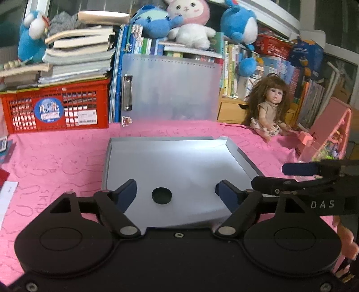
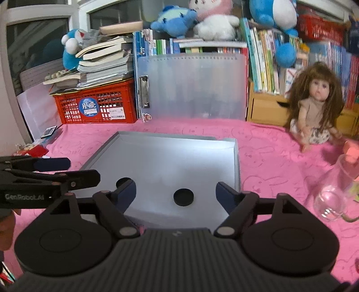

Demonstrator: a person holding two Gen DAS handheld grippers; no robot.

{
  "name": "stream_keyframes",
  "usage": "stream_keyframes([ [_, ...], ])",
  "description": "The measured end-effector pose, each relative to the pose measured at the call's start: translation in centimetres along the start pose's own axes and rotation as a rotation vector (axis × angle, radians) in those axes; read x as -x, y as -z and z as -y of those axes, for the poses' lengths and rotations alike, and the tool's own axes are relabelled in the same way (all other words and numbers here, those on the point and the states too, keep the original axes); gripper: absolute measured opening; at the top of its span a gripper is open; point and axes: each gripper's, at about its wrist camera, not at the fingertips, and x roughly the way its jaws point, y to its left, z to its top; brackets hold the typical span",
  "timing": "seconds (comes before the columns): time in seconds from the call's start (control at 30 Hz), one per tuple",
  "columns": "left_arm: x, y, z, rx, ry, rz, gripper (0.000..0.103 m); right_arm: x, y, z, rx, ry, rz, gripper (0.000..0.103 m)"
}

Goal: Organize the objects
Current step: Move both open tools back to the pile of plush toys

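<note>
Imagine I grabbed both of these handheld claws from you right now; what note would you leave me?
Left gripper: open, holding nothing, above the near end of the grey tray.
Right gripper: open, empty, over the same tray from its right side.
Tray: on the pink cloth, holding two small black discs; one sits between the right gripper's fingers, the other is partly hidden behind its left finger.
Off the tray: doll and clear glass jar at right.
Done: cannot tell.
Left: probably the jar and doll.

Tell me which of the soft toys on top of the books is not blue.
The bunny plush in the middle of the row: white body with a pink hood. The plush toys either side of it and the one far left are blue.
</note>
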Motion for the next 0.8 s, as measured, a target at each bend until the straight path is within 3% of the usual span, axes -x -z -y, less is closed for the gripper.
stream_keyframes([
  [0.33,2.9,3.6,0.0,-0.014,-0.021,0.015,0.086,2.6,2.4,-0.8,0.027,0.009,0.044,0.092],
  [0.6,4.0,7.0,-1.3,0.054,-0.042,-0.023,0.087,3.3,4.9,-0.9,0.029,0.023,0.026,0.094],
  [0.8,5.4,9.4,-0.9,0.039,-0.076,-0.023,0.087,3.9,6.5,-1.0,0.045,0.049,0.016,0.094],
])
